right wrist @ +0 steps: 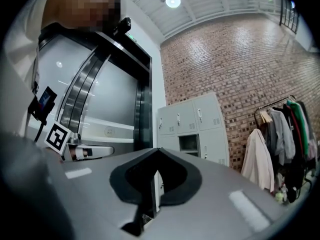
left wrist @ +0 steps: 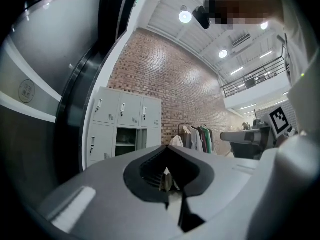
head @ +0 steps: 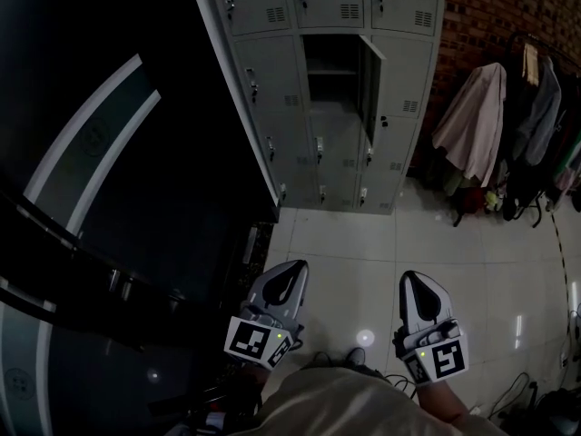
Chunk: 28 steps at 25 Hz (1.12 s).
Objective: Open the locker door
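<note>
Left grey gripper (head: 289, 275) and right grey gripper (head: 416, 284) are hanging low, jaws pressed together and empty. The grey metal locker bank (head: 272, 71) is standing well ahead, its upright middle door (head: 369, 84) already swung open, lying nearer the right gripper's side.

The pale glossy tiled floor (head: 363, 262) is filling the lower right of the head view, carrying the grey locker bank (head: 272, 80) standing at top centre, the clothes rack (head: 536, 107) at upper right and cables (head: 513, 393) lying at lower right

Grey, black-lined left tongs (head: 296, 267) and right tongs (head: 411, 278) bear black-and-white marker cubes (head: 255, 341); the top (head: 349, 405) is beige.
</note>
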Available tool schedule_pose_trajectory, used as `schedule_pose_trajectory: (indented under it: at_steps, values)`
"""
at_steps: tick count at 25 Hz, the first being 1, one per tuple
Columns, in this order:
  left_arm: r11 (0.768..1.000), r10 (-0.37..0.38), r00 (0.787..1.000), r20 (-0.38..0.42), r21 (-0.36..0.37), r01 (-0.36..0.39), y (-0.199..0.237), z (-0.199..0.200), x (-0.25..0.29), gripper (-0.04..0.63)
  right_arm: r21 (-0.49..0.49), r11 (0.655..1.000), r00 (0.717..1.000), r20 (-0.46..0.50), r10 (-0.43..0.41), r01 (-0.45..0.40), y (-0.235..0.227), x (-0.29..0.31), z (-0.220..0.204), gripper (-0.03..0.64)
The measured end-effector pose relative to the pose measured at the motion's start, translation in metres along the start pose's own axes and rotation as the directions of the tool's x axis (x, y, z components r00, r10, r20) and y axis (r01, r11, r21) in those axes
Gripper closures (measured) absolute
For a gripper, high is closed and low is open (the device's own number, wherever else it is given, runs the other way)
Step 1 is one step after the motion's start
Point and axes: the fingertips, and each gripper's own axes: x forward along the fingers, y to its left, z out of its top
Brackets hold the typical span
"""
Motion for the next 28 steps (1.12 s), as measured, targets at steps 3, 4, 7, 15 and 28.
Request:
schedule_pose_trajectory:
  at_steps: [3,4,7,15,28]
  values:
    - [1.0,0.001,1.0,-0.006,-0.005,-0.001,0.007,-0.003,-0.009,0.534,-0.017,1.0,0.998,-0.065,-0.002,0.0,0.008,-0.003,-0.015,0.617]
    - [1.0,0.0,1.0,-0.002,-0.004,0.0,0.008,-0.002,-0.011,0.534,-0.021,1.0,0.997,-0.078,-0.005,0.004,0.01,-0.004,-0.018,0.617]
    - [1.0,-0.002,1.0,0.008,-0.006,0.002,0.011,-0.003,-0.017,0.534,0.0,1.0,1.0,-0.009,-0.021,0.021,0.016,-0.002,-0.006,0.617]
    - [1.0,-0.014,1.0,0.005,-0.027,0.014,0.009,-0.014,-0.021,0.534,0.021,0.999,0.999,0.018,-0.041,0.04,0.018,-0.001,-0.006,0.617]
    - [1.0,-0.017,1.0,-0.016,-0.011,0.016,0.005,-0.021,-0.015,0.534,0.031,0.999,0.999,-0.016,-0.043,0.043,0.007,-0.005,-0.022,0.617]
